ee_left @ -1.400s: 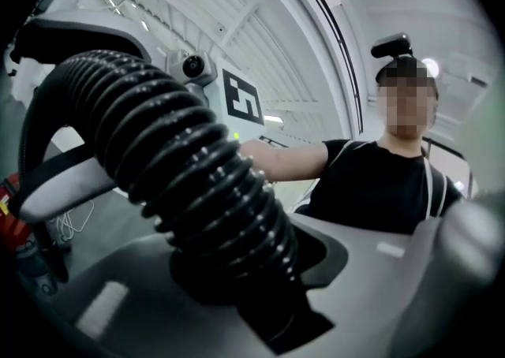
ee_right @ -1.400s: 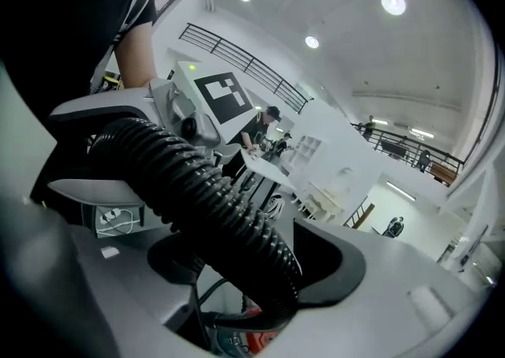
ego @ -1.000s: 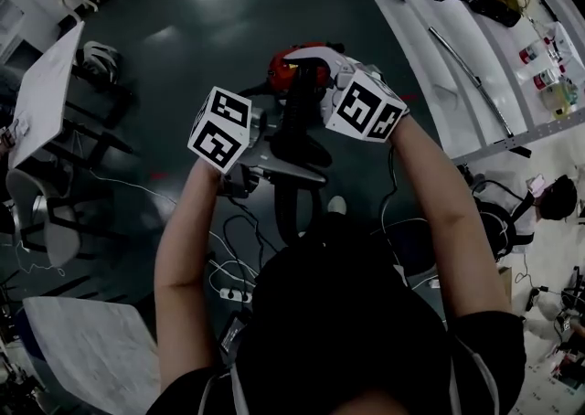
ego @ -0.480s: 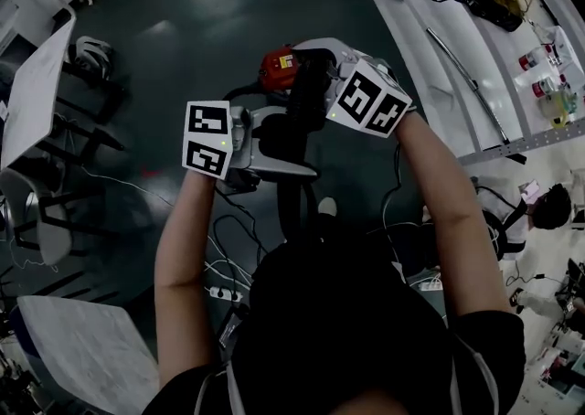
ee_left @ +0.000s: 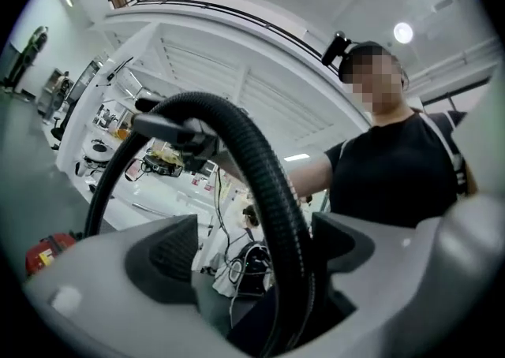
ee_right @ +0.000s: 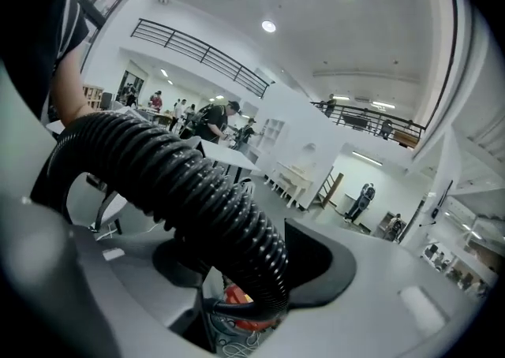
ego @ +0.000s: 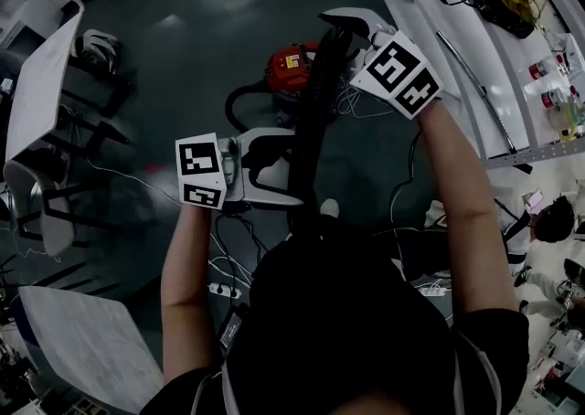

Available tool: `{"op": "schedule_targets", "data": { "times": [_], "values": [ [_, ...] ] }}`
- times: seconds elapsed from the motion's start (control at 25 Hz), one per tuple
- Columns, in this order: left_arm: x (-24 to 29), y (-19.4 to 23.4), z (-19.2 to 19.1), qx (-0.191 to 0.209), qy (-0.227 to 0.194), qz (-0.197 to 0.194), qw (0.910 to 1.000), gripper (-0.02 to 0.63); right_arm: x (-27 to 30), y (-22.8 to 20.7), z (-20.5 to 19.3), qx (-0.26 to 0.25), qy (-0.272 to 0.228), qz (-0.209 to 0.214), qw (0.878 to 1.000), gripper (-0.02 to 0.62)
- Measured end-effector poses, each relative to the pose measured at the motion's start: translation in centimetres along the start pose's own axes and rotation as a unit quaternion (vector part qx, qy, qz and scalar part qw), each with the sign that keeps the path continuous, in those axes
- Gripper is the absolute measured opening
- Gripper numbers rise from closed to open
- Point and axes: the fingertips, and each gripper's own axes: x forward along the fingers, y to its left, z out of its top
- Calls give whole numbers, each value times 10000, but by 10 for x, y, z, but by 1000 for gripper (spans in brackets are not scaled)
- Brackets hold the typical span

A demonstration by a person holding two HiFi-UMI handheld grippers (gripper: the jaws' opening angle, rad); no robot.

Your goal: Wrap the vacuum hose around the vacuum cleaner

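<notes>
A black ribbed vacuum hose (ego: 315,121) runs from my right gripper (ego: 334,31) down past my left gripper (ego: 294,166). Below them on the dark floor sits the red vacuum cleaner (ego: 291,64). In the right gripper view the hose (ee_right: 197,191) is clamped between the pads, so my right gripper (ee_right: 248,266) is shut on it, and the red cleaner (ee_right: 237,301) shows beneath. In the left gripper view the hose (ee_left: 260,183) passes between the jaws of my left gripper (ee_left: 256,246). These jaws are opening and the left pad stands apart from the hose. The cleaner (ee_left: 43,250) lies at lower left.
A long white workbench (ego: 475,47) with bags and bottles runs along the right. A white table (ego: 46,84) and chairs stand at the left. Cables and a power strip (ego: 228,292) lie on the floor near the person's feet. Another person (ego: 548,212) sits at the right edge.
My left gripper has opened off the hose and drawn back to the left and lower. My right gripper has carried its part of the hose up and away to the right.
</notes>
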Motion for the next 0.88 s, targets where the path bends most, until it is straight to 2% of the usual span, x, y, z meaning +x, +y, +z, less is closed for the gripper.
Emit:
{"op": "schedule_targets", "data": {
  "times": [0.12,0.28,0.44,0.76,0.88],
  "values": [
    [7,-4,-19,-95,-70,70,9999,446,-3,-23,6,124,88,-222,9996,259],
    [18,6,-18,-83,-411,373,9984,445,2,-45,1,216,309,-458,9982,259],
    [18,29,-6,13,-575,933,9940,379,9,-56,-10,409,511,-665,9956,259],
    [4,69,-11,-88,-449,1824,9822,352,12,-96,-40,1226,808,-1102,9830,258],
    [-3,85,-9,-16,-381,2246,9737,349,14,-108,-50,1515,924,-1203,9767,256]
  ]
}}
